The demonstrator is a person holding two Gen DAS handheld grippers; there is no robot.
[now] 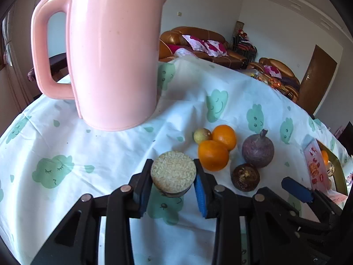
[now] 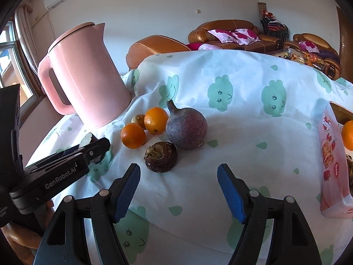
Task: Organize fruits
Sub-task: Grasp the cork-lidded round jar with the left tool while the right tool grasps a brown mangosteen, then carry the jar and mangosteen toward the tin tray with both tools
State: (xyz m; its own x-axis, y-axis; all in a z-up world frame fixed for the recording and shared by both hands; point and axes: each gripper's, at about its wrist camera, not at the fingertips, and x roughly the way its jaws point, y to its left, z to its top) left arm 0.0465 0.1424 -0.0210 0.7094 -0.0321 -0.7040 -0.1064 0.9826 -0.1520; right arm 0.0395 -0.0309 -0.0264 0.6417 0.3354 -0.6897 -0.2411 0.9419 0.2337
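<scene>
- I have the left gripper (image 1: 173, 183) clamped on a round rice cake (image 1: 173, 171); both blue pads press its rim, one on each side.
- The rice cake is a flat disc. Its grainy face tilts up toward the left wrist camera, and its thin axis runs roughly up and down. It is held just above the tablecloth (image 1: 66, 150).
- I have the right gripper (image 2: 178, 190) with its jaws apart and nothing between them; only tablecloth shows in the gap.
- Fruit group, mid-table: two oranges, near orange (image 1: 213, 155) and far orange (image 1: 224, 137), touch each other. A small yellow-green fruit (image 1: 202, 135) sits just beside them, on the kettle side.
- The large purple fruit (image 2: 186, 128) sits just beside the far orange. Its stem points up and leans toward the kettle, so its long axis is near upright.
- The dark brown husked fruit (image 2: 160, 156) lies in front of the purple fruit, closest to the right gripper, with its torn, layered top facing up.
- The pink kettle (image 1: 110, 53) stands upright behind the group, handle away from the fruit and lid closed; I cannot tell its contents.
- The pink snack box (image 2: 333, 163) stands at the table's right edge. Another orange (image 2: 348, 135) shows at it; whether it lies inside I cannot tell.
</scene>
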